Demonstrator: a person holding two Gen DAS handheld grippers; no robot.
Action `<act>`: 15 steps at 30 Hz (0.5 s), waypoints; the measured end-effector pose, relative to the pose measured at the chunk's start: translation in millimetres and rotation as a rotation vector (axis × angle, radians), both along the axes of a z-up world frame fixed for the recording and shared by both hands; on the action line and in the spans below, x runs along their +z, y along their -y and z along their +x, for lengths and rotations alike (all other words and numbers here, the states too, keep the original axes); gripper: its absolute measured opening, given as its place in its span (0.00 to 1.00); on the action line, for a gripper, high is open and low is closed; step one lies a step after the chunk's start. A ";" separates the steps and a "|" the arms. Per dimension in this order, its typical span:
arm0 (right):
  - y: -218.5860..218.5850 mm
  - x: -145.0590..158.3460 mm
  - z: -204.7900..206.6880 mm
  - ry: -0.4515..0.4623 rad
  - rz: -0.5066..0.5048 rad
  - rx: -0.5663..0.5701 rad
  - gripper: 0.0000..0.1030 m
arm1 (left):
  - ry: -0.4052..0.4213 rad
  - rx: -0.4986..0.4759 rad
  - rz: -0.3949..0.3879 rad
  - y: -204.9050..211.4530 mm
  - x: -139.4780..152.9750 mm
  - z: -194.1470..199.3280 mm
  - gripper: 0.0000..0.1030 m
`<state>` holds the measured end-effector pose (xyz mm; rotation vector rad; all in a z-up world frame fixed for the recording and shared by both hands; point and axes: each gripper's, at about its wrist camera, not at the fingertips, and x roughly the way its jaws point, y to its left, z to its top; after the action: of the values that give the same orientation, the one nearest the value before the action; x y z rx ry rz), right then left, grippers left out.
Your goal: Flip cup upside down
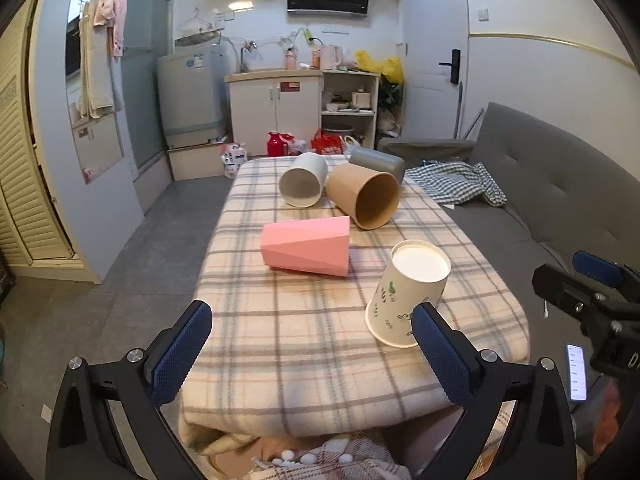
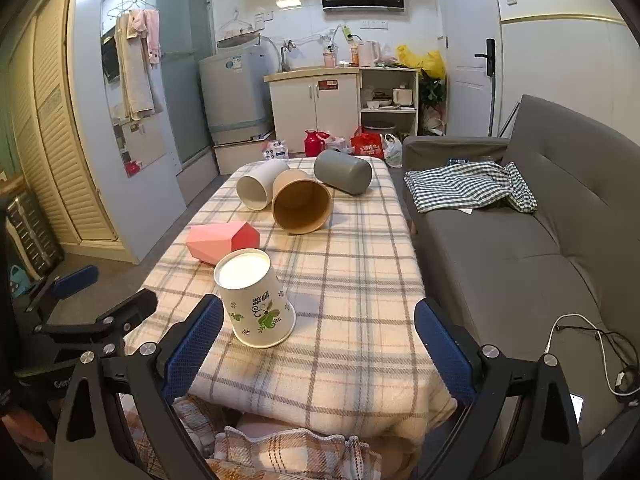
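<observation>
The left gripper (image 1: 312, 344) has its two blue-padded fingers spread wide and holds nothing. The right finger pad (image 1: 438, 346) stands in front of the lower edge of the white paper cup with green flower print (image 1: 408, 292), but I cannot tell if it touches it. The right gripper (image 2: 318, 340) is also wide open and empty, and the same paper cup (image 2: 256, 304) stands just beside its left finger pad (image 2: 196, 344), apart from it.

This paper cup is already upside down, mouth on the checked beige tablecloth (image 2: 352, 280), near the front edge of the table.

There are five cups in total. Four lie on their sides: one pink faceted plastic cup (image 1: 306, 246), one brown paper cup (image 1: 364, 196), one white round cup (image 1: 303, 180), and one grey round cup (image 2: 343, 171). One grey sofa (image 2: 500, 248) stands beside the table, with one checked green cloth (image 2: 468, 186) on it.
</observation>
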<state>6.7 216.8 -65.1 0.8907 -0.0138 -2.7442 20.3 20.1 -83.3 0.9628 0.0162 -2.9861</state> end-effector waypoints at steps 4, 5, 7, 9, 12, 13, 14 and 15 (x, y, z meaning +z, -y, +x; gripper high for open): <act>0.4 -0.4 0.3 0.002 -0.002 -0.006 0.98 | -0.017 0.029 0.021 7.1 2.4 4.1 1.00; 0.5 -0.6 0.4 0.000 0.000 -0.004 0.99 | -0.018 0.034 0.023 8.2 2.4 5.3 1.00; 0.4 -1.0 0.6 0.000 0.005 0.001 1.00 | -0.018 0.037 0.027 8.7 2.2 5.4 1.00; 1.1 -1.8 0.5 0.002 0.007 0.006 1.00 | -0.020 0.036 0.026 8.7 2.4 5.3 1.00; 1.2 -3.2 -0.5 0.010 0.008 0.008 1.00 | -0.024 0.032 0.020 7.9 2.3 5.4 1.00; 1.0 -3.7 -1.0 0.012 0.009 0.007 1.00 | -0.025 0.031 0.017 7.4 2.1 5.2 1.00; 1.5 -3.8 -0.6 0.012 0.010 0.007 1.00 | -0.026 0.031 0.015 6.7 2.3 5.4 1.00; 1.5 -4.2 -0.7 0.012 0.010 0.007 1.00 | -0.028 0.028 0.015 6.3 2.3 5.4 1.00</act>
<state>6.0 215.3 -69.3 0.9088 0.0011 -2.7346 25.7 13.7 -81.0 0.9140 0.0516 -2.9777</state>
